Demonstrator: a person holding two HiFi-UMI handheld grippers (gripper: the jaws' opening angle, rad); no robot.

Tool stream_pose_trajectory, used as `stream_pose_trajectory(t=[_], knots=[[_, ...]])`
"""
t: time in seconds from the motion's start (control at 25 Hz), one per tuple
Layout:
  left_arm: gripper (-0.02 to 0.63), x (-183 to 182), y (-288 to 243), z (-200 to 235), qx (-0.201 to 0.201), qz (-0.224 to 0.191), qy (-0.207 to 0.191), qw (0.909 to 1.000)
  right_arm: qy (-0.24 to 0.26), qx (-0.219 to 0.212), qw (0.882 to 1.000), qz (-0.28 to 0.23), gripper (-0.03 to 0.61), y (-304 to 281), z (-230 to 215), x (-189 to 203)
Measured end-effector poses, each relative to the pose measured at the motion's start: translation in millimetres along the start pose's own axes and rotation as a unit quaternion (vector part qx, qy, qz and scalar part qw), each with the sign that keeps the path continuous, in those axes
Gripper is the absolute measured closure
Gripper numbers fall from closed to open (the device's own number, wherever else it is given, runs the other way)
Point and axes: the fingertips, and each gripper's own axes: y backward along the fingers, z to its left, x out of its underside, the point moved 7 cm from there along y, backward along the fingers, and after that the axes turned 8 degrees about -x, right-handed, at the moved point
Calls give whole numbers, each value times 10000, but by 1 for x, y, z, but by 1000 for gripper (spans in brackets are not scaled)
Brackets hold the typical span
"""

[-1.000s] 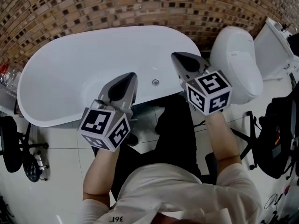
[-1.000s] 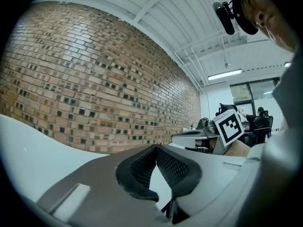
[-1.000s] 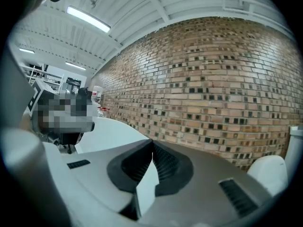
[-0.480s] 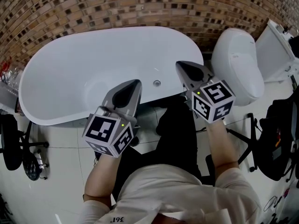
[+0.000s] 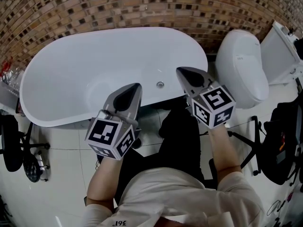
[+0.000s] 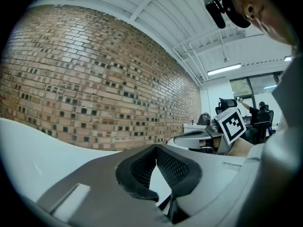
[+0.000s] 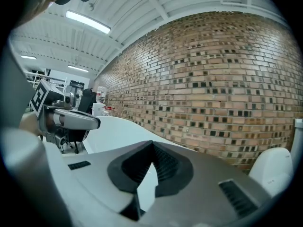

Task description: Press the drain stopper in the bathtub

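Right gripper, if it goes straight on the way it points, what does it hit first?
The right gripper would probably meet the white bathtub first, with the brick wall beyond it. Depth is unclear.

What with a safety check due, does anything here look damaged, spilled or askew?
Nothing stands out. The bathtub looks empty and unmarked, the toilet lid is down, and the left gripper and right gripper, both shut and empty, hang over the tub's near rim.
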Motion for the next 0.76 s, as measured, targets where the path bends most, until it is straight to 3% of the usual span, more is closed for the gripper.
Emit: stream_pose_trajectory(t=[0.76], knots=[[609,24,-5,3,-153,164,178,9996,-119,11,9999,-52,563,0,2,24]])
